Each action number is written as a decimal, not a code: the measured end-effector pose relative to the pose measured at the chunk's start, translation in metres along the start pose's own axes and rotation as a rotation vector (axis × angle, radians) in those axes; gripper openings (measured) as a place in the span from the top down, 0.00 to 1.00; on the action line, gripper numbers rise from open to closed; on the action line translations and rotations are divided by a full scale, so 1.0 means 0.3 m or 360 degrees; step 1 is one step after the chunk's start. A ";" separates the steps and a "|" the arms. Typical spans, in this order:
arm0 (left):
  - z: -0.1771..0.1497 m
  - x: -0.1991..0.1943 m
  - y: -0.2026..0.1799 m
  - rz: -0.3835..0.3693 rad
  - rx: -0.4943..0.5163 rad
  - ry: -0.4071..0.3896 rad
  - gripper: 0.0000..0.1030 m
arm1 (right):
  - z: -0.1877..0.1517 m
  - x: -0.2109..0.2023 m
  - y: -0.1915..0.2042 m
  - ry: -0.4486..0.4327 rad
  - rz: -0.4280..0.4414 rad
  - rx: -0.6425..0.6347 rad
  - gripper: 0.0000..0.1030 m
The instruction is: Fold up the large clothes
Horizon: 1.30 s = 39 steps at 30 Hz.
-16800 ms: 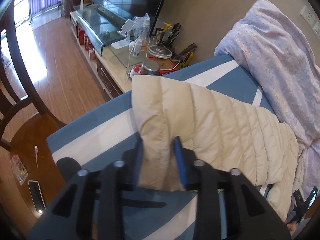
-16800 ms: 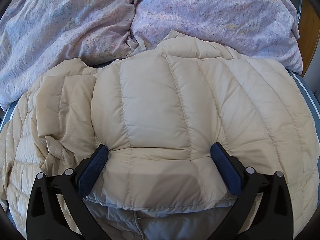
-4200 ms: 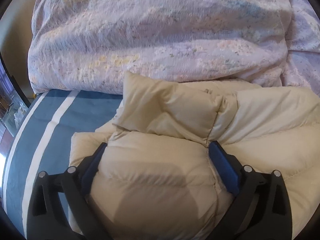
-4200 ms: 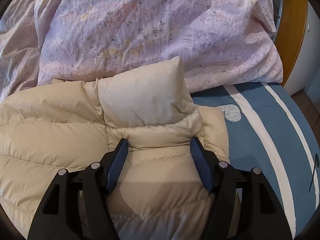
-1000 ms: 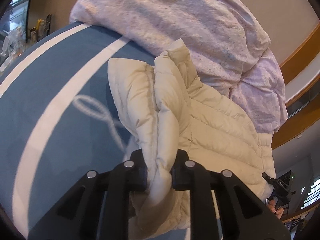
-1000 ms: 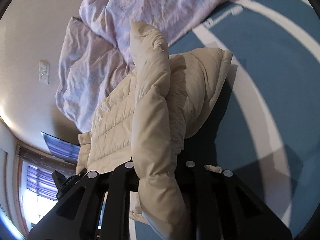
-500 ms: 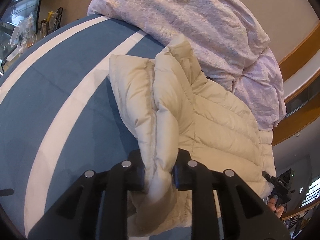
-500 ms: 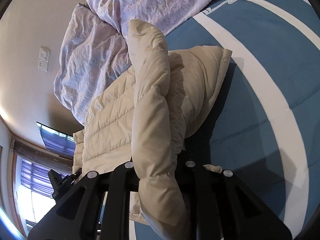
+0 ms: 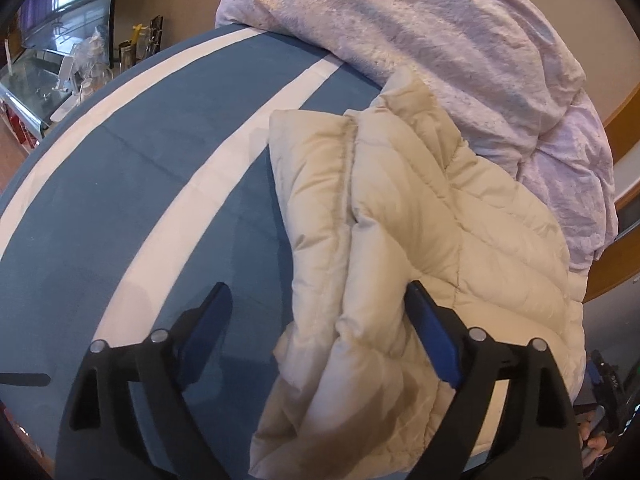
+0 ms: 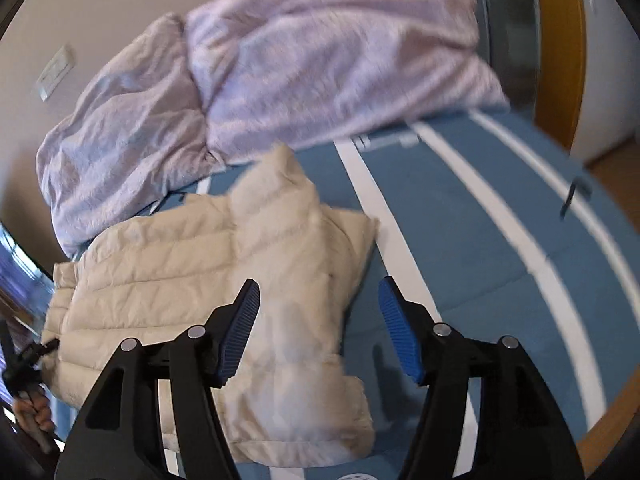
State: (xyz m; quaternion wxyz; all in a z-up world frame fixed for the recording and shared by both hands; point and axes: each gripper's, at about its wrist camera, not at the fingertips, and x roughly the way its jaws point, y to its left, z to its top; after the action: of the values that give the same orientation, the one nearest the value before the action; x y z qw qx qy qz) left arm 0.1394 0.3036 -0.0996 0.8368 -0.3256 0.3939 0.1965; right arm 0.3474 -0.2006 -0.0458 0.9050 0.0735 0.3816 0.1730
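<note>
Here the cream quilted down jacket (image 9: 404, 248) lies folded in a thick bundle on the blue bedsheet with white stripes (image 9: 132, 184), its far end with the raised collar just beside the heap of crumpled lilac duvet (image 9: 420, 36); its long axis runs from that duvet toward the near edge of the bed, roughly along both pairs of fingers; the left gripper (image 9: 318, 340) stands spread wide with nothing pinched, the jacket's near corner bulging into the gap between its blue pads, and the right-hand pad (image 9: 430, 336) touching or nearly touching the puffed fabric while the other hangs over bare sheet; the right gripper (image 10: 318, 330) is likewise parted and empty, poised above the jacket's opposite side, one pad over the fabric and the other over the sheet, though blur in that view makes contact hard to judge; from the left wrist view the bundle lies ahead and to the right of the claw, from the right wrist view ahead and to the left, so the jacket sits between the two hands; the left seems the nearer, since fabric fills its lower frame; both tools tilt downward at the bed; any further fold or tidying probably turns on the loose near end, which looks slack and likely to spring open.
</note>
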 end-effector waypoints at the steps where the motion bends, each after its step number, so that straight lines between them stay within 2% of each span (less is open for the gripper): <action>1: 0.000 0.002 0.001 -0.0001 -0.0006 0.0004 0.13 | 0.002 -0.007 0.023 -0.0011 0.0002 -0.0035 0.38; 9: -0.004 0.005 -0.008 -0.0009 -0.0033 -0.0002 0.12 | -0.062 0.061 0.325 0.0083 0.0156 -0.0320 0.38; 13: -0.006 0.003 -0.006 -0.0031 -0.0063 -0.0008 0.12 | -0.117 0.090 0.421 0.0120 0.0185 -0.0390 0.38; 26: -0.004 0.012 -0.018 -0.0070 -0.0094 -0.0028 0.12 | -0.198 0.124 0.536 0.0081 0.0153 -0.0481 0.38; 30: -0.005 0.020 -0.032 -0.0075 -0.0095 -0.0039 0.14 | -0.220 0.163 0.557 0.0075 0.0105 -0.0516 0.37; 39: -0.002 0.046 -0.071 -0.0126 -0.0093 -0.0027 0.41 | -0.250 0.267 0.544 0.0186 0.0066 -0.0462 0.36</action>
State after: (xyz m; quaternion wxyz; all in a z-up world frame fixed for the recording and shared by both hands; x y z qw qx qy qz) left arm 0.1600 0.2891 -0.1023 0.8374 -0.3634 0.3678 0.1774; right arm 0.3036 -0.0192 -0.1080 0.8786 -0.0603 0.4030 0.2490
